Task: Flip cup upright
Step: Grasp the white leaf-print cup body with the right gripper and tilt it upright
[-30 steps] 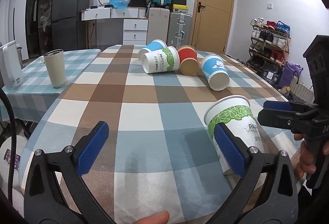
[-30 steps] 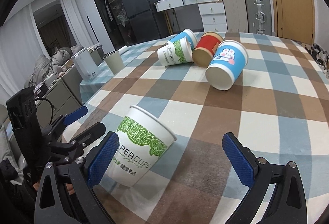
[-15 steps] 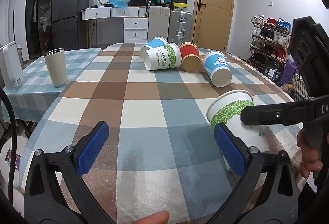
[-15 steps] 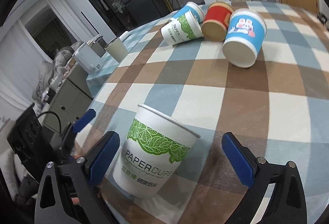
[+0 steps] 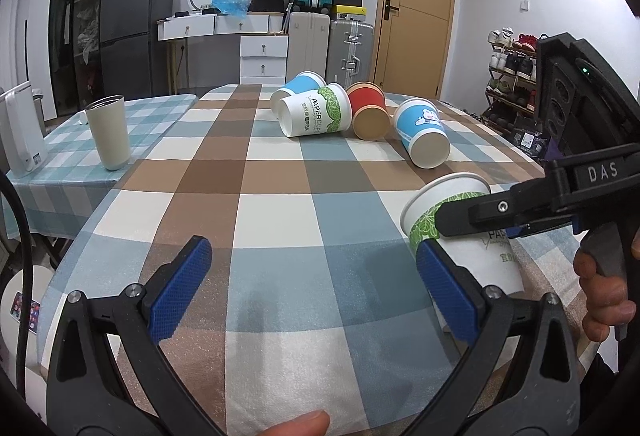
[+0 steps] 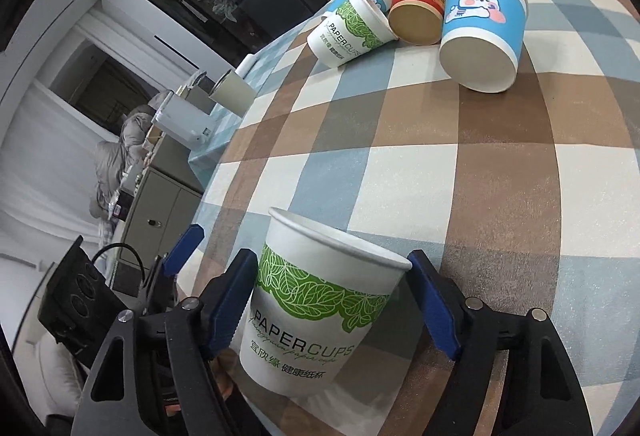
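Gripping a white paper cup with a green leaf band [image 6: 320, 300], the right gripper [image 6: 332, 300] has its blue-padded fingers [image 6: 230, 296] pressed against the cup's two sides just below the rim. This cup stands mouth-up but tilted near the table's edge, on the brown, blue and cream checked tablecloth [image 6: 500, 163]. Seen from the left wrist, the same cup [image 5: 460, 232] sits just beyond the left gripper's right finger, partly hidden by the right gripper's black frame. The left gripper [image 5: 312, 288] is spread wide with nothing between its fingers. At the table's far side, four paper cups lie on their sides: two blue [image 5: 422, 131], one red [image 5: 368, 109], one white with green leaves [image 5: 314, 115].
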Demonstrator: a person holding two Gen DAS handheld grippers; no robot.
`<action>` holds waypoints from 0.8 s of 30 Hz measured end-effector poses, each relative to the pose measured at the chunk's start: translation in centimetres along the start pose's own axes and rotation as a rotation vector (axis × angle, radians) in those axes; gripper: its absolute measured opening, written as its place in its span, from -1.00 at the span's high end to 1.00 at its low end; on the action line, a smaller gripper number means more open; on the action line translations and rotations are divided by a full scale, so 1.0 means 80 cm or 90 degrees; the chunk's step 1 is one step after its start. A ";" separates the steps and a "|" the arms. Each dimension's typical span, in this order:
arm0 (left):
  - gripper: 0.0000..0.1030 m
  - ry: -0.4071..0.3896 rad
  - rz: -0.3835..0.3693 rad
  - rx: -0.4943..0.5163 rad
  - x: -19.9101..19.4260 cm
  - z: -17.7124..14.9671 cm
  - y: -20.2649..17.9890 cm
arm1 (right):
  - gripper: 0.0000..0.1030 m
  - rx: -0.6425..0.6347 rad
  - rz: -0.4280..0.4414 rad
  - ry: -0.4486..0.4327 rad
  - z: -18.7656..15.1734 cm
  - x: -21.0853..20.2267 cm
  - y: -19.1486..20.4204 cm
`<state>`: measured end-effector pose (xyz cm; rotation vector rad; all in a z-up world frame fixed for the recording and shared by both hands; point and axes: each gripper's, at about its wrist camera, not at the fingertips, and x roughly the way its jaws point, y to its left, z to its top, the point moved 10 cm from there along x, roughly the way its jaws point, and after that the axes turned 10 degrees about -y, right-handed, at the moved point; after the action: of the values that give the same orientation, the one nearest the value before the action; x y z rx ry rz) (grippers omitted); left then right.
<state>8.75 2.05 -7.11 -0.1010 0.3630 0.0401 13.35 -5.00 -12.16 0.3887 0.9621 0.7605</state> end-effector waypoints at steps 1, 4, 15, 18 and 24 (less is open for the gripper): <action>-0.98 0.001 -0.001 0.000 0.000 0.000 0.000 | -0.50 0.004 0.006 0.000 0.000 -0.001 0.000; -0.98 0.000 0.000 0.000 0.000 0.000 0.000 | -0.48 0.000 0.008 -0.011 0.002 -0.006 0.002; -0.98 0.000 0.000 0.000 0.000 0.000 0.000 | -0.47 -0.204 -0.131 -0.164 0.046 -0.033 0.019; -0.98 0.001 0.000 0.000 0.000 -0.001 -0.001 | -0.46 -0.250 -0.173 -0.189 0.056 -0.031 0.024; -0.98 0.000 0.000 0.000 0.000 0.000 0.000 | -0.46 -0.298 -0.229 -0.214 0.070 -0.016 0.020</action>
<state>8.73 2.01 -7.10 -0.1004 0.3638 0.0399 17.03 -4.73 -7.43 -0.0690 0.4949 0.5447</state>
